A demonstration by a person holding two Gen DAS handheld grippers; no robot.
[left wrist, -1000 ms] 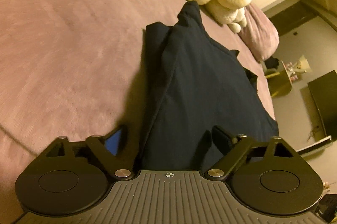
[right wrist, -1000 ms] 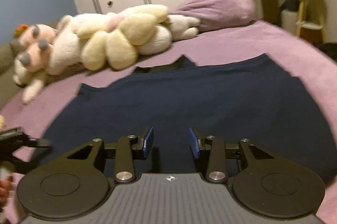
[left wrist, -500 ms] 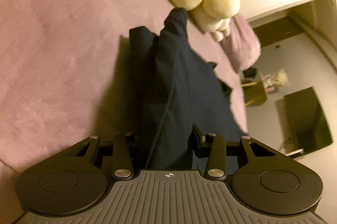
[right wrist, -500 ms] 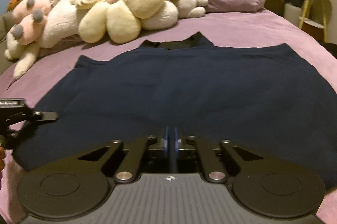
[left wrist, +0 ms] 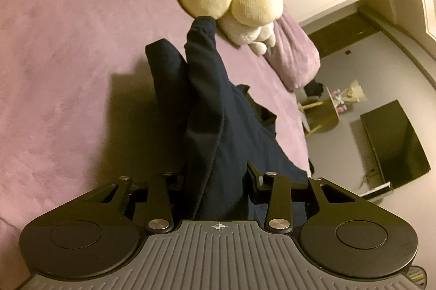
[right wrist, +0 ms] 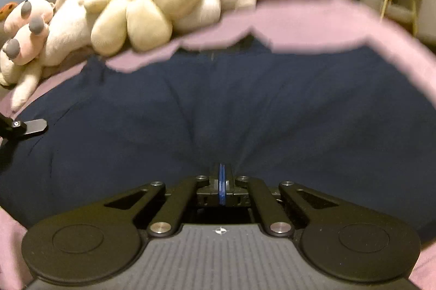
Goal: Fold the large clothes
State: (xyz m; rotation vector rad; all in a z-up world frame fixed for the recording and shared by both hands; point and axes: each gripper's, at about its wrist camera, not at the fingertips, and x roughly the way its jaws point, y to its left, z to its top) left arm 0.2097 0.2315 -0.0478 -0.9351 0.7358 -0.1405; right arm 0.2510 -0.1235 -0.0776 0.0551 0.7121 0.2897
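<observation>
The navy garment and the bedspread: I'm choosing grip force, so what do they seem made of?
The navy garment looks like a soft matte knit, perhaps cotton jersey: it drapes in limp folds and puckers at the right gripper. The bedspread looks like a brushed, suede-like plush: mauve with patchy nap shading. Neither fibre is certain.

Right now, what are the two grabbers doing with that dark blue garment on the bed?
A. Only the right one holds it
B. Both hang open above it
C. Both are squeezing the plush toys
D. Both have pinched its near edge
D: the right gripper shows its blue pads shut on the navy garment, and cloth runs up between the left gripper fingers too.
</observation>
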